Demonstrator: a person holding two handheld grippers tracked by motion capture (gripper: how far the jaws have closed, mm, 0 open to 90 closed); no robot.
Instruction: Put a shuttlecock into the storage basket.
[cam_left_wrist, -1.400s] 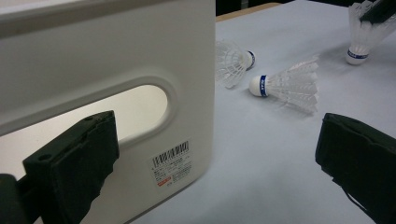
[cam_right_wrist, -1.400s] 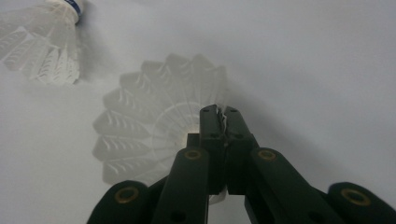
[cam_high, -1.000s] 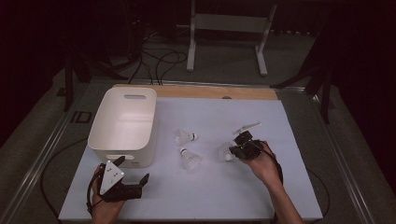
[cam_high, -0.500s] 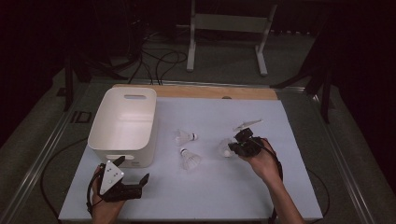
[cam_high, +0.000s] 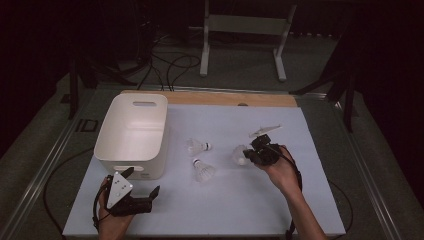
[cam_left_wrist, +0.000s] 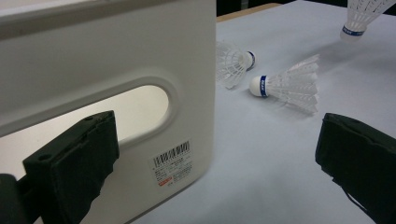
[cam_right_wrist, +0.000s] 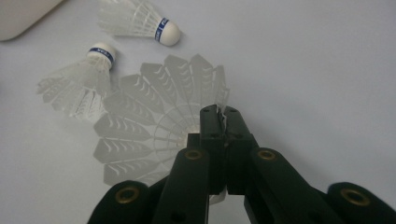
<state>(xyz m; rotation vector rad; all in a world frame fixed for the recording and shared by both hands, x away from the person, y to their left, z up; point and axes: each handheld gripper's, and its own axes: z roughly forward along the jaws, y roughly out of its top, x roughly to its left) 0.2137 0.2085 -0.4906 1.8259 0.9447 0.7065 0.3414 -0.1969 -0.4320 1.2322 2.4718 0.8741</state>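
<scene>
Bench (cam_high: 300, 200): pale sheet on a board, dark room behind.
High view: right claw (cam_high: 248, 156) clamped on a shuttlecock (cam_high: 239, 154); two more shuttlecocks (cam_high: 199, 146) (cam_high: 203, 171) lie to its left; left claw (cam_high: 142, 187) sits just before the white bin (cam_high: 131, 131).
Left gripper view: claw (cam_left_wrist: 219, 158) jaws stand wide apart, bin wall (cam_left_wrist: 116, 70) beside one jaw, loose shuttlecocks (cam_left_wrist: 289, 86) ahead.
Right gripper view: claw (cam_right_wrist: 223, 122) together on the held shuttlecock's feather rim (cam_right_wrist: 149, 135).
</scene>
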